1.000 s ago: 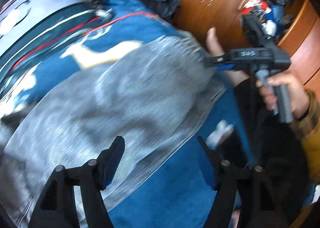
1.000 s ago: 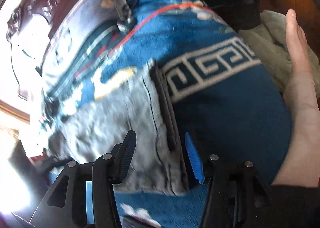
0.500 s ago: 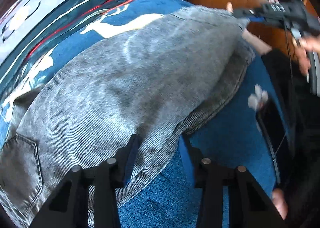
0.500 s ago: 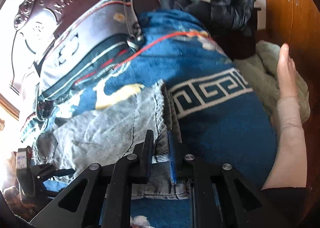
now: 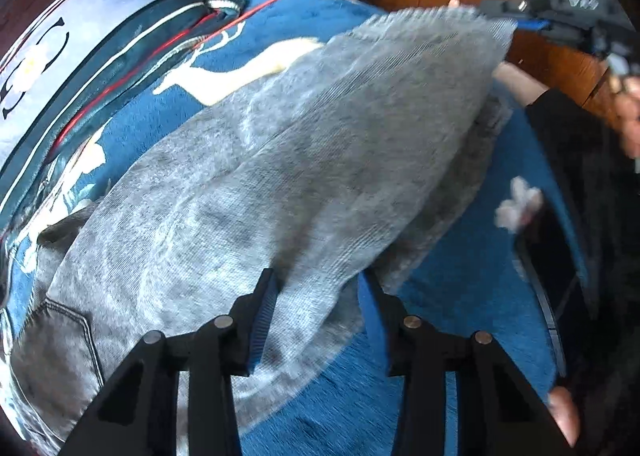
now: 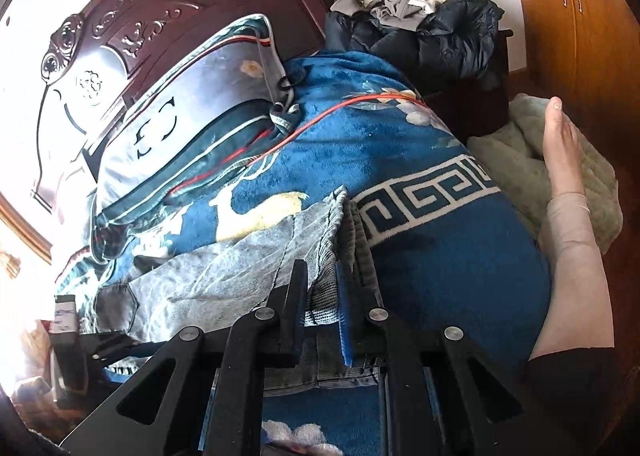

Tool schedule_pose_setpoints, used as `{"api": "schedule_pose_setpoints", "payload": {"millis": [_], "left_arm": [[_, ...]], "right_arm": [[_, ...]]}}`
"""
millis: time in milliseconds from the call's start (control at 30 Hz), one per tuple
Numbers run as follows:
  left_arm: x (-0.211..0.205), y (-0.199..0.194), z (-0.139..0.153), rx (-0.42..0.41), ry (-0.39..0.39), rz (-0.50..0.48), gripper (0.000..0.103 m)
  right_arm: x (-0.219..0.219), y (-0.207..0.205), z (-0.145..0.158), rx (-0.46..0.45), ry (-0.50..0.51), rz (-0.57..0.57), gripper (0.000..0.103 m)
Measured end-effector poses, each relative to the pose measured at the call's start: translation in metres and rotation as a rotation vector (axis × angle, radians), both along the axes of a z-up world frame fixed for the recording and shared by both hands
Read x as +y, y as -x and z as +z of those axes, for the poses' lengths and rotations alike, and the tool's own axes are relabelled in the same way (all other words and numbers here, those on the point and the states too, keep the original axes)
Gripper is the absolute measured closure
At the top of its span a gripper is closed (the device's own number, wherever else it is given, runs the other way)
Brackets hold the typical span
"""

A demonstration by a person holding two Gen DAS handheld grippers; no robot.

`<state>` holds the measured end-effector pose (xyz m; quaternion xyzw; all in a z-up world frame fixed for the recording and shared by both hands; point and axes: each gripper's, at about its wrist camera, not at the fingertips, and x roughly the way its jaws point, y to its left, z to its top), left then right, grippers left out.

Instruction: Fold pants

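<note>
Grey washed pants [image 5: 300,160] lie across a blue deer-patterned blanket [image 5: 460,296] on a bed. My left gripper [image 5: 316,308] points down at the pants' near edge. Its jaws are closing, with the edge of the fabric between them and a gap still showing. In the right wrist view my right gripper [image 6: 322,296] is shut on the hem end of the pants [image 6: 224,272]. It holds that end raised off the blanket [image 6: 440,256]. The right gripper [image 5: 516,16] also shows at the top right of the left wrist view, with the leg stretched up to it.
A grey and teal pillow [image 6: 192,96] leans on a carved dark headboard [image 6: 120,16]. Dark clothes [image 6: 432,28] are piled past the bed's far end. A wooden wardrobe [image 6: 580,36] stands on the right. A person's bare foot [image 6: 560,144] rests on a green blanket [image 6: 516,152].
The left gripper has come down onto the pants' near edge and its jaws have narrowed. The right gripper has shut on the hem end and lifted it.
</note>
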<state>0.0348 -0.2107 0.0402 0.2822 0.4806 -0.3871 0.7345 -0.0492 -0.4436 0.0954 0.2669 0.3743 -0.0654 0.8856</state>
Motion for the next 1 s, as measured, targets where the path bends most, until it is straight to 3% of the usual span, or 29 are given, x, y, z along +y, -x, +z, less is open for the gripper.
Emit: {"api": "schedule_pose_setpoints", "payload": {"millis": [33, 67, 100, 267, 400, 500, 633, 800, 1000], "left_arm": [[-0.001, -0.001, -0.005, -0.014, -0.018, -0.004, 0.072], [-0.002, 0.0, -0.007, -0.026, -0.024, -0.009, 0.085], [-0.001, 0.001, -0.005, -0.033, -0.016, -0.009, 0.091], [0.021, 0.009, 0.014, -0.017, 0.078, -0.014, 0.093], [0.021, 0.013, 0.004, -0.016, 0.034, -0.034, 0.093], [0.019, 0.014, -0.002, -0.002, 0.036, -0.016, 0.093], [0.019, 0.015, -0.007, 0.015, 0.037, 0.007, 0.093], [0.019, 0.016, -0.001, 0.017, 0.047, 0.011, 0.093], [0.028, 0.022, 0.022, 0.032, 0.12, -0.011, 0.093]], "right_arm": [[-0.001, 0.0, 0.0, -0.001, -0.003, -0.002, 0.091], [-0.001, 0.001, -0.001, 0.001, -0.005, -0.002, 0.093], [-0.002, 0.001, -0.001, 0.007, 0.001, -0.009, 0.094], [-0.011, 0.007, -0.006, 0.044, -0.037, -0.023, 0.094], [-0.007, -0.001, -0.028, 0.144, -0.09, -0.01, 0.09], [-0.008, -0.003, -0.041, 0.206, -0.111, -0.029, 0.074], [-0.003, -0.008, -0.053, 0.257, -0.096, 0.0, 0.078], [0.022, -0.02, -0.06, 0.339, 0.073, 0.092, 0.091], [0.033, 0.006, -0.014, 0.176, 0.251, 0.04, 0.093]]}}
